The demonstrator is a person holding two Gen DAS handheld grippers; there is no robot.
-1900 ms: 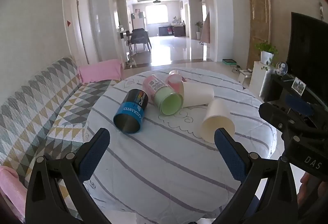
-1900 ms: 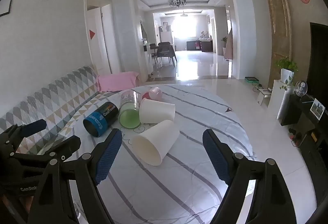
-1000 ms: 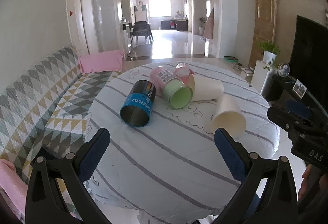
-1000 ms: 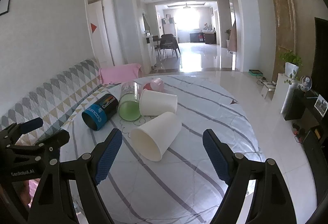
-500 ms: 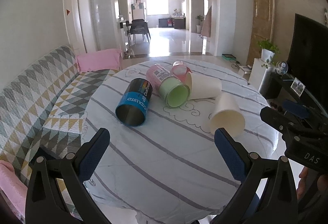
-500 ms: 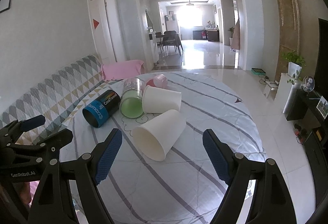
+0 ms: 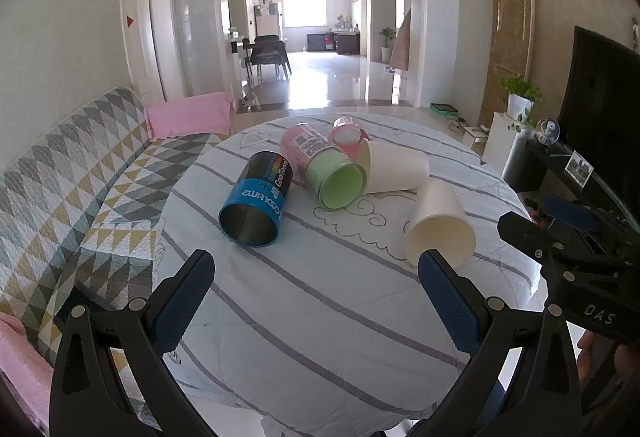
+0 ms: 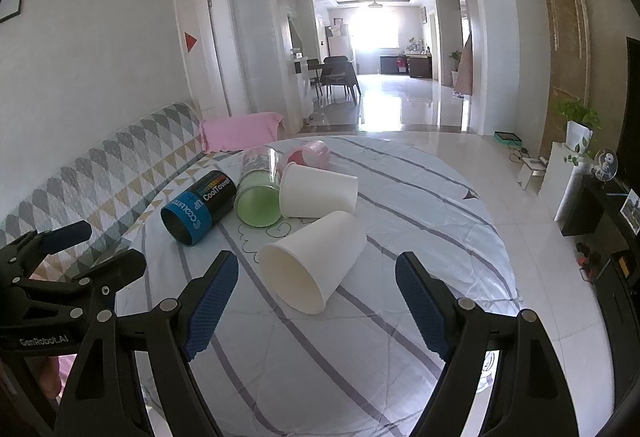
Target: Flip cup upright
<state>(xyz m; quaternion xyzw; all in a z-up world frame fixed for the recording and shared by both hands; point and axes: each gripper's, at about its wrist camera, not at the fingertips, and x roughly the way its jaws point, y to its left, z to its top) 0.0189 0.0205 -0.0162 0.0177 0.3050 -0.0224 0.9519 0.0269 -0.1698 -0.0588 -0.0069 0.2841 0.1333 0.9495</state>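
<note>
Five empty cups are seen lying tipped on the table (image 8: pixel 400 357), the nearest white cup (image 8: pixel 316 261) ahead of the right gripper (image 8: pixel 316 305), whose jaws, like the left gripper's (image 7: pixel 316 301), are spread wide and empty.

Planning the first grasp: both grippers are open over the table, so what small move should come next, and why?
Probably ease the right gripper forward around the nearest white cup. That cup lies on its side directly between its open fingers, mouth toward the camera; the left gripper faces only bare tablecloth.

Round table (image 7: pixel 320 317) under a white, grey-striped cloth. Lying on their sides on it: blue-black can (image 7: pixel 256 205), green-mouthed pink cup (image 7: pixel 324 165), small pink cup (image 7: pixel 347 135), two white cups (image 7: pixel 394 167) (image 7: pixel 440 225).
</note>
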